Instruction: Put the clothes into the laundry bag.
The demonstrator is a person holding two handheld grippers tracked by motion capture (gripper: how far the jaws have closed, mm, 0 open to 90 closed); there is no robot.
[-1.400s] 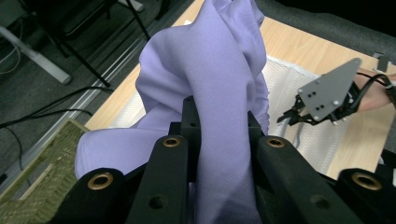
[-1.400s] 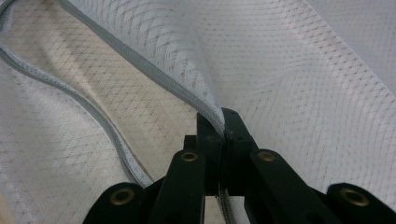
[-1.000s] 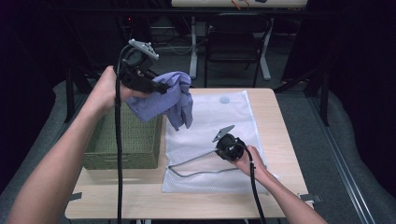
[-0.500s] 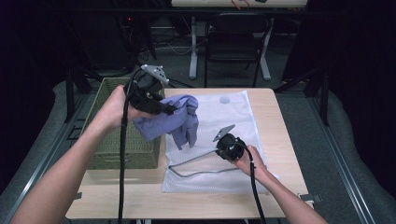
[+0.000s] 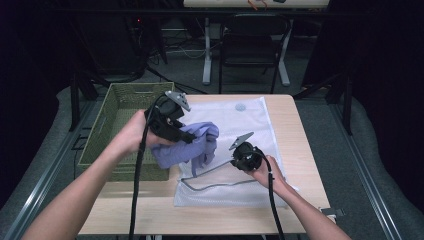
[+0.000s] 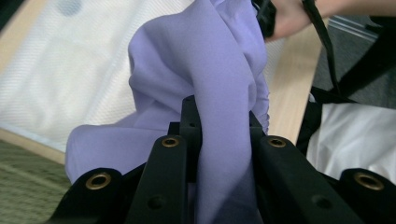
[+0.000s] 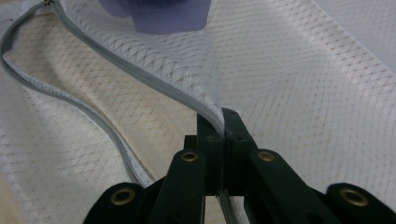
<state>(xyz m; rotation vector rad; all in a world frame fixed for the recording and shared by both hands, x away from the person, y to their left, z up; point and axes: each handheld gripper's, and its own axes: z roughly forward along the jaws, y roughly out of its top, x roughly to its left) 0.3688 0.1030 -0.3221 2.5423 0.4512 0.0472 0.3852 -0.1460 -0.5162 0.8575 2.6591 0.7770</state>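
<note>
**Garment poised at the mouth of the mesh bag**

Lower centre of the high view: right gripper (image 5: 239, 156) clamped on the grey zippered lip of the white mesh laundry bag (image 5: 260, 125), lifting the mouth open. Just left of it: left gripper (image 5: 187, 139) pinched shut on the bunched lilac cloth garment (image 5: 197, 147), hanging over the opening. Upper left: green woven basket (image 5: 115, 112). Step judged: loading. Next: lower and feed the cloth under the raised lip before releasing.
</note>
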